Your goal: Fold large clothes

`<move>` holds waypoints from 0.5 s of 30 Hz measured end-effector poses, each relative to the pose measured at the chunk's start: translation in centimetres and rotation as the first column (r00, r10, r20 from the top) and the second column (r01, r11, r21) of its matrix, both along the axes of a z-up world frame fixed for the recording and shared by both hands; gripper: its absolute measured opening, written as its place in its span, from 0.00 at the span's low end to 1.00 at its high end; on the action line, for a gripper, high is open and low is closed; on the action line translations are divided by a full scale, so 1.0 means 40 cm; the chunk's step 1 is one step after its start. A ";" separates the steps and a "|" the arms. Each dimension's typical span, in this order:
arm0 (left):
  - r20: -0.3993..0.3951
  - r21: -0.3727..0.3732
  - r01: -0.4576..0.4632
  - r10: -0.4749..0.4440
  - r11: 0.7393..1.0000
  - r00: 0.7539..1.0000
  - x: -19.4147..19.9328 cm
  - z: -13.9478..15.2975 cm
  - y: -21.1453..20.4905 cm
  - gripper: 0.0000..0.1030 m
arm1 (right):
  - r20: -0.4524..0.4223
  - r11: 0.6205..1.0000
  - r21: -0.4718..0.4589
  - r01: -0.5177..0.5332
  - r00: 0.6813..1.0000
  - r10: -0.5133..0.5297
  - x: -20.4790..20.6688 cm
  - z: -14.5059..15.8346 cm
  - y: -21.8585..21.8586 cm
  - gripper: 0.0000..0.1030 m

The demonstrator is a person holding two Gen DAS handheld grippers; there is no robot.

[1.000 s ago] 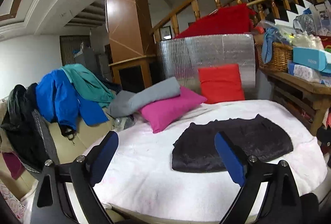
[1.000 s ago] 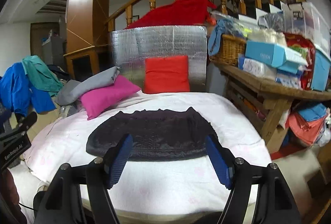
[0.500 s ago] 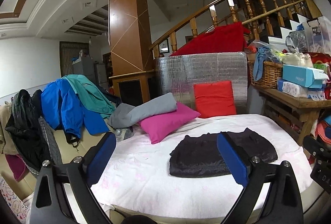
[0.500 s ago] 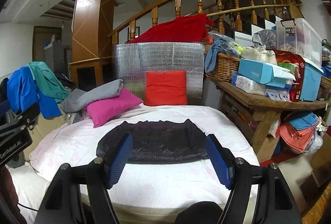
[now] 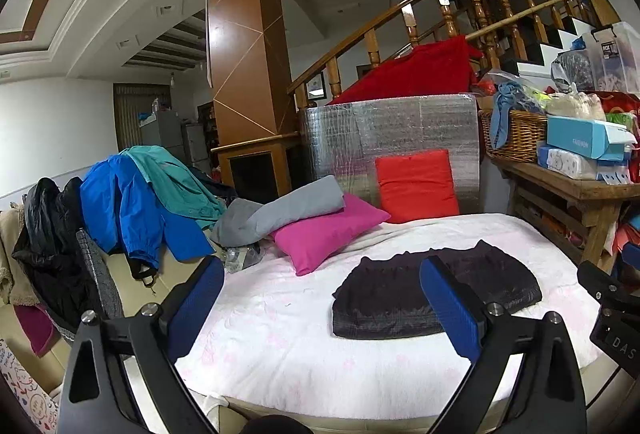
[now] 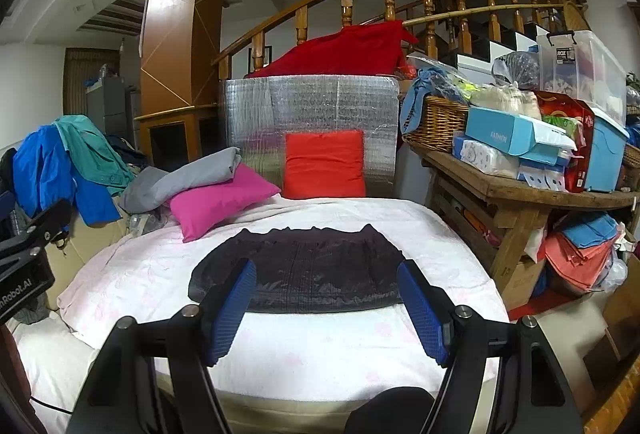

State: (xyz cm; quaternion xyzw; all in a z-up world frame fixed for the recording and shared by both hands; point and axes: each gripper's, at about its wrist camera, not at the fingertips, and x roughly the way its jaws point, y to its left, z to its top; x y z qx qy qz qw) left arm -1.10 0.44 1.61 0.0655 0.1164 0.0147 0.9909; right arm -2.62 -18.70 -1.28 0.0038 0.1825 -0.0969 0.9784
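Note:
A dark folded garment (image 5: 396, 298) lies flat on the pale pink bed cover (image 5: 280, 334); it also shows in the right wrist view (image 6: 312, 274). My left gripper (image 5: 320, 298) is open and empty, held back from the bed's near edge, left of the garment. My right gripper (image 6: 328, 302) is open and empty, held back over the near edge, facing the garment's front. Neither touches the cloth. A pile of unfolded clothes, blue jacket (image 5: 128, 205) and teal shirt (image 5: 172, 177), lies at the left.
A pink pillow (image 5: 328, 230), grey cloth (image 5: 280, 209) and red cushion (image 5: 416, 185) sit at the bed's far side against a silver panel (image 6: 312, 109). A cluttered wooden table (image 6: 520, 189) stands right of the bed. A wooden column (image 5: 244, 73) and stair rail stand behind.
Both grippers have pulled back and up from the bed; the garment looks smaller and farther. Both stay open and empty. The garment has not moved.

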 end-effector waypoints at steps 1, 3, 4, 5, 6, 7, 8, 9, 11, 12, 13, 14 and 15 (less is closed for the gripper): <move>0.000 0.000 -0.001 0.001 1.000 1.000 -0.001 0.000 0.000 0.96 | -0.002 1.000 0.002 -0.002 1.000 0.002 0.001 -0.001 -0.001 0.74; -0.002 -0.001 -0.002 0.002 1.000 1.000 0.000 0.000 0.002 0.96 | -0.005 1.000 0.003 -0.004 1.000 0.004 0.002 -0.003 0.001 0.74; -0.003 -0.002 -0.003 0.003 1.000 1.000 0.001 -0.001 0.003 0.96 | -0.004 1.000 0.001 -0.004 1.000 0.004 0.002 -0.004 0.003 0.74; -0.004 -0.003 -0.004 0.004 1.000 1.000 0.001 -0.001 0.005 0.96 | -0.004 1.000 0.000 -0.003 1.000 0.003 0.002 -0.005 0.005 0.74; -0.005 -0.004 -0.005 0.005 1.000 1.000 0.001 -0.002 0.006 0.96 | -0.004 1.000 0.001 -0.003 1.000 0.003 0.002 -0.005 0.006 0.74; -0.006 -0.005 -0.008 0.008 1.000 1.000 0.001 -0.003 0.007 0.96 | -0.004 1.000 0.001 -0.004 1.000 0.004 0.002 -0.005 0.007 0.74; -0.007 -0.006 -0.008 0.008 1.000 1.000 0.002 -0.004 0.009 0.96 | -0.005 1.000 0.002 -0.006 1.000 0.006 0.002 -0.006 0.008 0.74; -0.008 -0.007 -0.007 0.007 1.000 1.000 0.002 -0.004 0.010 0.96 | -0.006 1.000 0.002 -0.007 1.000 0.007 0.003 -0.007 0.009 0.74; -0.008 -0.007 -0.011 0.011 1.000 1.000 0.002 -0.005 0.012 0.96 | -0.009 1.000 0.000 -0.010 1.000 0.010 0.006 -0.008 0.007 0.74; -0.008 -0.007 -0.011 0.011 1.000 1.000 0.002 -0.005 0.012 0.96 | -0.010 1.000 0.001 -0.013 1.000 0.013 0.007 -0.009 0.008 0.74; -0.009 -0.007 -0.011 0.011 1.000 1.000 0.002 -0.006 0.013 0.96 | -0.010 1.000 0.003 -0.014 1.000 0.014 0.007 -0.009 0.009 0.74; -0.007 -0.008 -0.012 0.012 1.000 1.000 0.002 -0.005 0.013 0.96 | -0.010 1.000 0.004 -0.015 1.000 0.015 0.007 -0.009 0.009 0.74; -0.007 -0.008 -0.013 0.013 1.000 1.000 0.003 -0.006 0.014 0.96 | -0.008 1.000 0.004 -0.016 1.000 0.016 0.007 -0.009 0.009 0.74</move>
